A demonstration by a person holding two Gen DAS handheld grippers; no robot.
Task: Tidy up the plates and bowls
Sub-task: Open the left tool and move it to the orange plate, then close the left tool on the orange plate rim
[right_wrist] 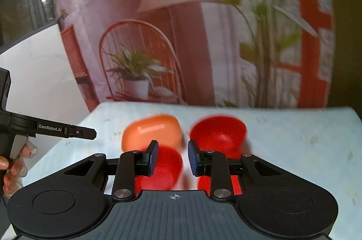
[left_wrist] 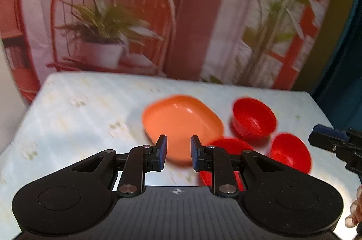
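Bowls in red, three on the pale table (left_wrist: 67, 109), nearest bowl (left_wrist: 228, 145) just under left gripper (left_wrist: 178, 155), right gripper (right_wrist: 172, 157) over them, both with fingers apart and empty, orange plate (left_wrist: 181, 120) beside, far bowl (left_wrist: 254, 119) behind.

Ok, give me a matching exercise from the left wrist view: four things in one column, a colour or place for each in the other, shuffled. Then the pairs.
Things:
1. plate
2. far bowl
3. right gripper
4. table

Descriptions:
A. pale marbled surface under the dishes
B. red, behind the other two bowls
C. orange, just ahead of the left gripper
D. dark, entering at the right edge of the view

Pairs: 1-C, 2-B, 3-D, 4-A
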